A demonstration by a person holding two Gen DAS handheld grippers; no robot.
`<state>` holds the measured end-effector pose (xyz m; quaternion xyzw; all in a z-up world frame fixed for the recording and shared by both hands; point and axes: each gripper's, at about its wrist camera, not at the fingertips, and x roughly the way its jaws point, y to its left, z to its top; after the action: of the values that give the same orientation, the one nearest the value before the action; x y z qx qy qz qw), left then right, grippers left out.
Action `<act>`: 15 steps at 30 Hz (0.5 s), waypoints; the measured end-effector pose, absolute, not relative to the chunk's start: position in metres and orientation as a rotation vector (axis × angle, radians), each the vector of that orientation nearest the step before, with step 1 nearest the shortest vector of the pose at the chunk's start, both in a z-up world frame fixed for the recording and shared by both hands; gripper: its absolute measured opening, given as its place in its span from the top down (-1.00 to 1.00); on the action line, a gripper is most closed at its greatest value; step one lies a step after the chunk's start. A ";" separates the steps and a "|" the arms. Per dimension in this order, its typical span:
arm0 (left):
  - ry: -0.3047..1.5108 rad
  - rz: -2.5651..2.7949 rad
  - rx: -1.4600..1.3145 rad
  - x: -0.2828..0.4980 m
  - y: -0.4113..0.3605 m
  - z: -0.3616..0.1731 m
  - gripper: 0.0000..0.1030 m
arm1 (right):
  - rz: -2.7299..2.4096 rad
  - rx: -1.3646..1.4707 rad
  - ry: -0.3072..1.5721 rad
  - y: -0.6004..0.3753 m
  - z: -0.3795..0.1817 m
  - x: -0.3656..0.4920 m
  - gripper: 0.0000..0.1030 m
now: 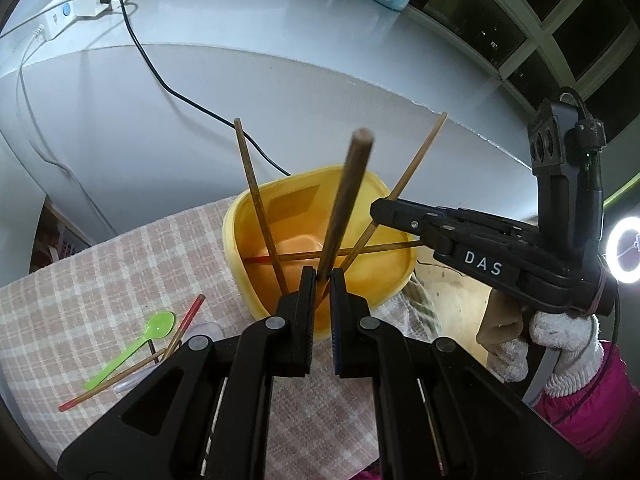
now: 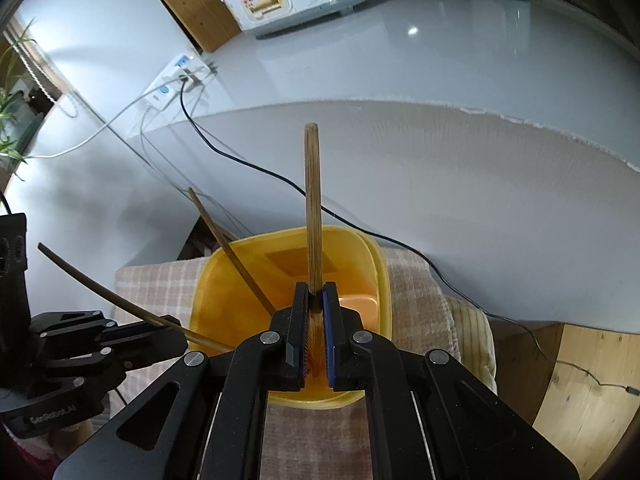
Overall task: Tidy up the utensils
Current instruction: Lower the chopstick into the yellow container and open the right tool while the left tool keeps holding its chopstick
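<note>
Left gripper (image 1: 323, 276) pinches 1 dark chopstick (image 1: 344, 204) over the yellow tub (image 1: 240, 216); right gripper (image 2: 316, 294) pinches another chopstick (image 2: 313, 208). 2 chopsticks lean inside the tub. Green spoon (image 1: 136, 346) and 2 loose chopsticks (image 1: 132, 372) remain on the cloth (image 1: 80, 300).

**Camera placement, both wrist views**

My left wrist camera sits directly behind the left gripper (image 1: 323, 276) and looks forward and down along its fingers, close above the near rim of the yellow tub (image 1: 240, 256). It faces the grey counter (image 1: 280, 80) beyond. The right gripper (image 1: 380, 208) enters from this view's right edge.

My right wrist camera sits behind the right gripper (image 2: 316, 294), equally close over the tub (image 2: 200, 300), facing the same counter (image 2: 440, 160). The left gripper (image 2: 176, 334) shows at its lower left.

Both views share the tub, the checked cloth (image 1: 120, 264) (image 2: 160, 280), the black cable (image 1: 160, 80) (image 2: 240, 160) and the counter edge.
</note>
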<state>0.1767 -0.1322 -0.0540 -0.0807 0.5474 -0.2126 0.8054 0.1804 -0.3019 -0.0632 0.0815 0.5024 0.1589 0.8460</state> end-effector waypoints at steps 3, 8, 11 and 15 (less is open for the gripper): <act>1.176 -0.456 -0.171 0.179 -0.136 -0.058 0.92 | 0.331 0.161 1.071 -0.301 -0.067 0.182 0.89; 1.178 -0.455 -0.168 0.180 -0.137 -0.060 0.92 | 0.324 0.147 1.071 -0.299 -0.069 0.183 0.89; 1.183 -0.452 -0.170 0.181 -0.135 -0.061 0.92 | 0.322 0.141 1.072 -0.299 -0.069 0.183 0.89; 1.180 -0.452 -0.176 0.179 -0.131 -0.061 0.92 | 0.304 0.140 1.073 -0.299 -0.067 0.183 0.75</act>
<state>0.1793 -0.1307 -0.0611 -0.0823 0.5510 -0.2109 0.8032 0.1834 -0.2989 -0.0675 0.0665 0.5087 0.1443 0.8461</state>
